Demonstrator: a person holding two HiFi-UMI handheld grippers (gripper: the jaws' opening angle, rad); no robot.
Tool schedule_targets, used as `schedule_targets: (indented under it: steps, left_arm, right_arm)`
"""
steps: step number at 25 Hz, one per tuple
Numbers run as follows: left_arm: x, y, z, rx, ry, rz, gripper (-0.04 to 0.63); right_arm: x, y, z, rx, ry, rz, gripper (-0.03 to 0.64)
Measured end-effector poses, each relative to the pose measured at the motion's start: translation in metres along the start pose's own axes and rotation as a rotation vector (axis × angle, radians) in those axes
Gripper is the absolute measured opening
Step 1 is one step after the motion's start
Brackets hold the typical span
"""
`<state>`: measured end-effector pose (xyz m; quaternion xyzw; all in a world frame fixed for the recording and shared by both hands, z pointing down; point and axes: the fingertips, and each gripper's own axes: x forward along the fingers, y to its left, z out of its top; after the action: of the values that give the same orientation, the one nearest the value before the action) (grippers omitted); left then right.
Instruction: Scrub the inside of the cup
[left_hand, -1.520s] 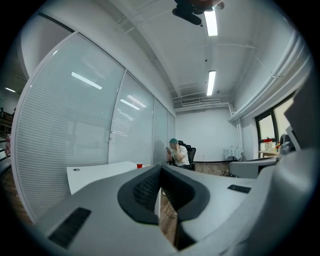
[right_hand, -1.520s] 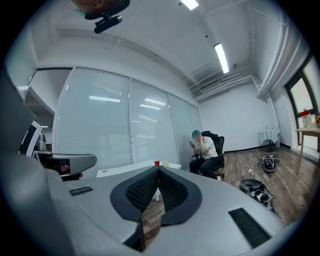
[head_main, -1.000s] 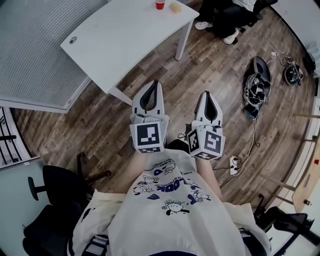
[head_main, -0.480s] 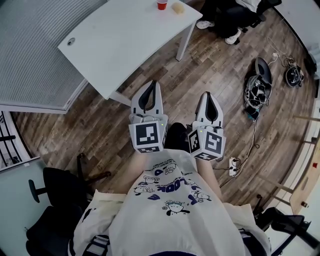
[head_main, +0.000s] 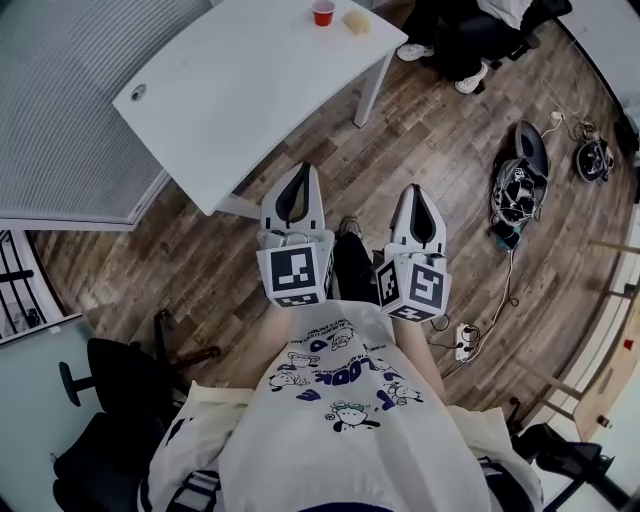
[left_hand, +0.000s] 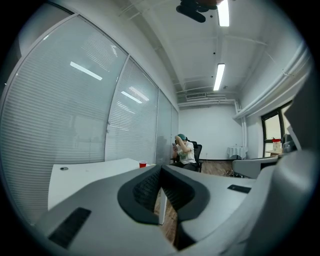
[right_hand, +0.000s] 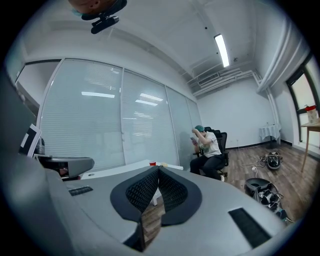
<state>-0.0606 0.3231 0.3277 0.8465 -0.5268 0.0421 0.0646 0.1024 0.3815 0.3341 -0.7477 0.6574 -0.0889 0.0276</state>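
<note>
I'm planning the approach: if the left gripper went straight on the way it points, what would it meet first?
Most likely the near edge of the white table; the left gripper, jaws shut, aims at it. Depth is unclear, so it might instead pass just over the top.

The brown wooden plank floor (head_main: 450, 150) fills the middle and right of the head view, with a white rectangular table on thin white legs (head_main: 250, 80) at the upper left and a wall of frosted glass panels with horizontal blinds (head_main: 70, 100) at the far left. A black office chair (head_main: 110, 375) stands at the lower left, and a heap of black cables and bags (head_main: 518, 185) lies on the planks at the right. In the left gripper view, long white ceiling lamps (left_hand: 219, 76) shine at the top, above a plain white far wall (left_hand: 210, 135).
</note>
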Motion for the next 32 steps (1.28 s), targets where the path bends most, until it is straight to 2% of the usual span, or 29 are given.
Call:
schedule_targets:
  steps: [20,32]
  left_arm:
    - [0.141,-0.016,0.032,-0.001,-0.033,0.095,0.029]
    - [0.179,-0.012,0.026,-0.013,-0.004,0.169,0.029]
  right_arm:
    - [0.148,-0.051,0.033,-0.006,0.000,0.112,0.002]
    - [0.197,-0.068,0.026,0.009,0.044,0.172,0.002]
